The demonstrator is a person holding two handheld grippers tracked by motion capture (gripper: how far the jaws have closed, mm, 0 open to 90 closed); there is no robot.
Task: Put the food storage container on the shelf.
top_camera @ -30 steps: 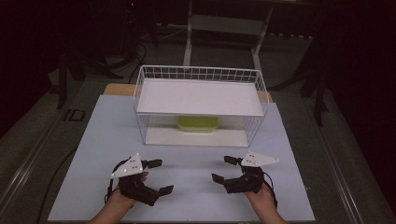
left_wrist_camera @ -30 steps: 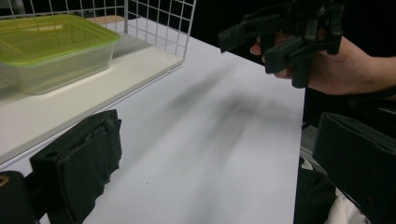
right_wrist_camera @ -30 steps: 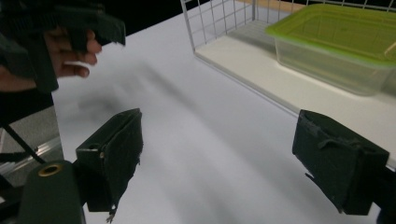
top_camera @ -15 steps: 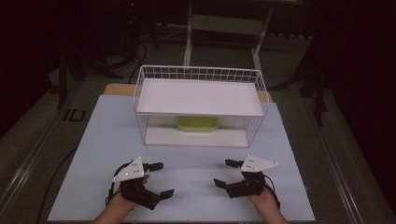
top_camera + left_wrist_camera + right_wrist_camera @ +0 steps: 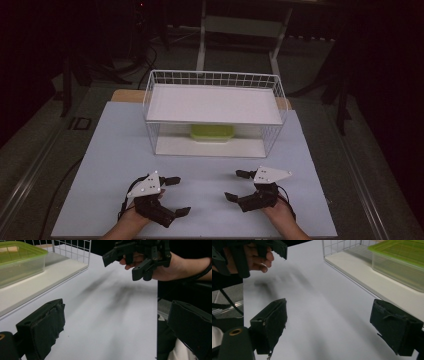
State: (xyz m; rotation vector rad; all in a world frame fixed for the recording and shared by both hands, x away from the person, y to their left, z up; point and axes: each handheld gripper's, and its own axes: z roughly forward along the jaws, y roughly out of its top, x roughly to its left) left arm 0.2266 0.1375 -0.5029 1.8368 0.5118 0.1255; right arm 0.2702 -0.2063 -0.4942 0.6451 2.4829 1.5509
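The green-lidded container [image 5: 212,133] sits on the lower shelf of the white wire rack [image 5: 214,80], well beyond both tools. The left tool [image 5: 174,196] and right tool [image 5: 239,185] hover near the desk [image 5: 115,145] front edge, jaws wide, holding nothing. Gripper views show the container's clear walls.
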